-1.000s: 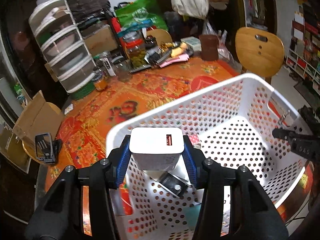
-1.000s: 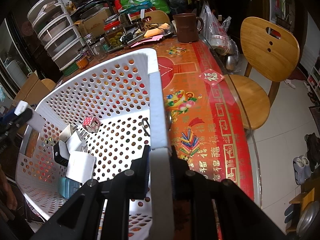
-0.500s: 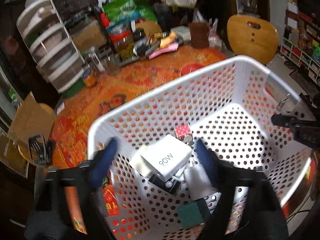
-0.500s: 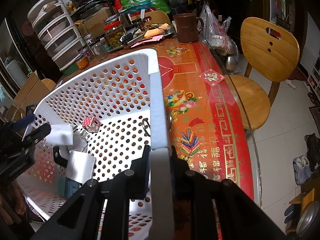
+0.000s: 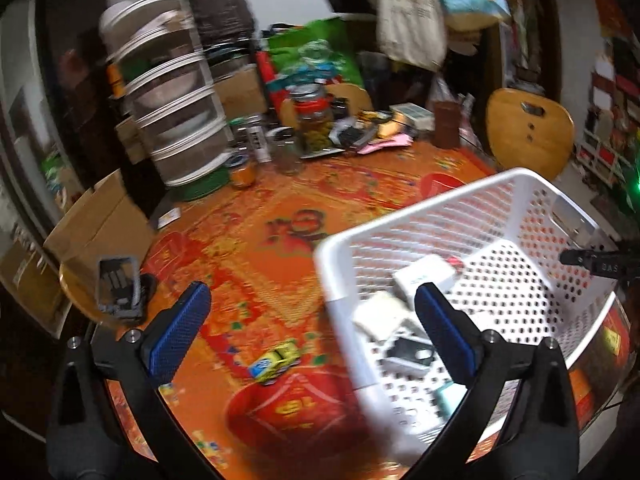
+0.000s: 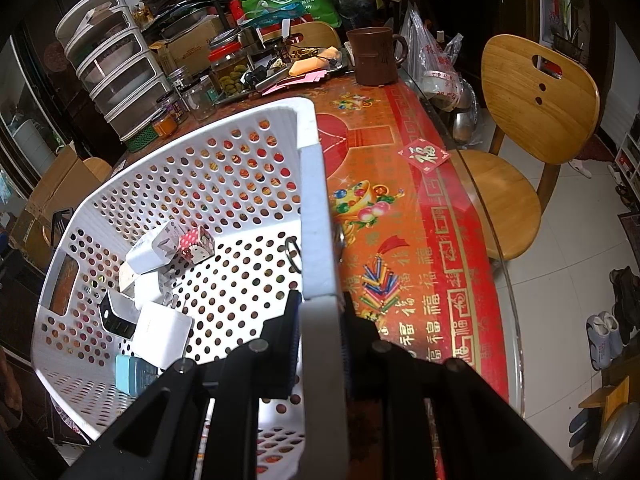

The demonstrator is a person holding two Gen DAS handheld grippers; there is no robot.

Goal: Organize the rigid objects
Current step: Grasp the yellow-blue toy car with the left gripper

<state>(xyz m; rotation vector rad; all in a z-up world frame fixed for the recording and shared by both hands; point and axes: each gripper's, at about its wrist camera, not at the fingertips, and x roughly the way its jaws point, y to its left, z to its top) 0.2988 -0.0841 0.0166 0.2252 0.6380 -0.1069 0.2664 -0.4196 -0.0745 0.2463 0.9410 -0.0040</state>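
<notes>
While clamped on the near rim of the white perforated basket (image 6: 308, 184), right gripper (image 6: 320, 332) noted shut tight upon it. Left gripper (image 5: 308, 320) jaws opening wide, nothing between them, above the red patterned tablecloth (image 5: 280, 216). White charger (image 6: 154, 248) lying inside basket among other adapters. Yellow toy car (image 5: 276, 360) on cloth just outside basket.

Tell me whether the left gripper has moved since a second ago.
Yes. The left gripper, opening and empty, has swung left off the white basket; its left finger now hangs over the tablecloth.
</notes>
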